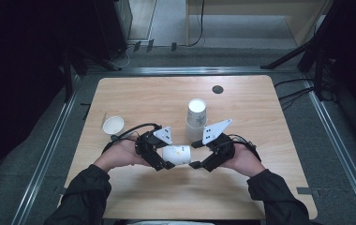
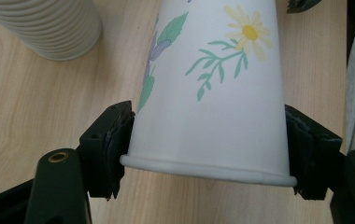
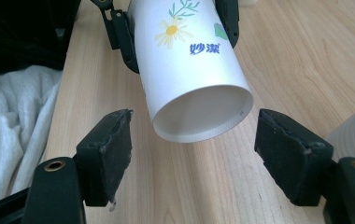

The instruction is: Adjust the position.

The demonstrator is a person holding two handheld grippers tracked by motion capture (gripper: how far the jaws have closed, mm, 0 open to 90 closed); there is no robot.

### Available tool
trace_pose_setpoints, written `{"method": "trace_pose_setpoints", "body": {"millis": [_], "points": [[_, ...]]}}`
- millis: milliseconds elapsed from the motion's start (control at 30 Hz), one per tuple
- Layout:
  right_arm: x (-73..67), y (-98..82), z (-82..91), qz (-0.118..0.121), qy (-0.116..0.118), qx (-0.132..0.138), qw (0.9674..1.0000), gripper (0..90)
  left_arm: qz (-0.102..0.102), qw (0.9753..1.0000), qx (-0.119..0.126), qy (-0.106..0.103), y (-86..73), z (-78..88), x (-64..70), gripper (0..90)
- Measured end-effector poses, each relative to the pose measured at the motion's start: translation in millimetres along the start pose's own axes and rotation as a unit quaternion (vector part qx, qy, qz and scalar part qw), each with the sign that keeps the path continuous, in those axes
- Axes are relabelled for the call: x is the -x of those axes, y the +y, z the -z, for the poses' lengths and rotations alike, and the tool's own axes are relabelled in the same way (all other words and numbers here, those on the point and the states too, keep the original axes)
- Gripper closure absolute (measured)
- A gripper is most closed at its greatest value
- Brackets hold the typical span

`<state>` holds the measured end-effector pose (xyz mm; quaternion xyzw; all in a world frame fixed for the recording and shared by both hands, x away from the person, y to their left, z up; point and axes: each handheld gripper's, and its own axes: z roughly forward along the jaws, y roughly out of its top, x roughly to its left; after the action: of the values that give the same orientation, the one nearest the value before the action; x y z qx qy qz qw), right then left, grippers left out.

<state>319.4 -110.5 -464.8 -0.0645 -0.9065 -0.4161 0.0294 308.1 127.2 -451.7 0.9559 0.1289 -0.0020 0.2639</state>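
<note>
Paper cup [image 1: 177,154], white with a printed daisy and green leaves: lying on its side above the table [image 1: 260,108], held between the two grippers; its rolled rim end sits in the left gripper [image 1: 163,163], its recessed bottom end points toward the right gripper [image 1: 198,164]. Left gripper: clenched on the paper cup, both pads pressed against the wall just above the rim, as seen in the left gripper view [image 2: 208,93]. Right gripper: released, jaws parted on either side of the cup's bottom end without touching it; in the right gripper view the paper cup [image 3: 192,70] hangs between and a little beyond its pads, with the left gripper's jaws gripping it farther off. Stack of cups [image 1: 196,119]: standing upside down on the table just beyond the two grippers, nearer the right one; its ribbed side shows at the top left of the left gripper view [image 2: 49,28]. Small bowl [image 1: 113,125]: white, upright, on the table beyond the left gripper and to its outer side, well apart from it. Black disc [image 1: 218,89]: set in the table near its far edge, well beyond both grippers.
</note>
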Motion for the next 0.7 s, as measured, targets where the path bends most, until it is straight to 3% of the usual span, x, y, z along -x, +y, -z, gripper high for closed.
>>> {"method": "trace_pose_setpoints", "body": {"millis": [167,533,700], "points": [[0.0,0.1,-5.7,0.005,0.000,-0.008,1.0000,27.9,0.009,0.9998,-0.016,-0.004,3.6,-5.8,0.6,26.4],[-4.9,1.7,-20.9,0.031,0.007,-0.034,0.9989,29.5,0.000,0.9990,-0.041,-0.020,9.1,-20.3,8.1,26.0],[-8.2,2.8,-27.3,0.040,0.014,-0.048,0.9979,31.2,-0.003,0.9989,-0.041,-0.023,10.3,-22.6,9.8,25.9]]}}
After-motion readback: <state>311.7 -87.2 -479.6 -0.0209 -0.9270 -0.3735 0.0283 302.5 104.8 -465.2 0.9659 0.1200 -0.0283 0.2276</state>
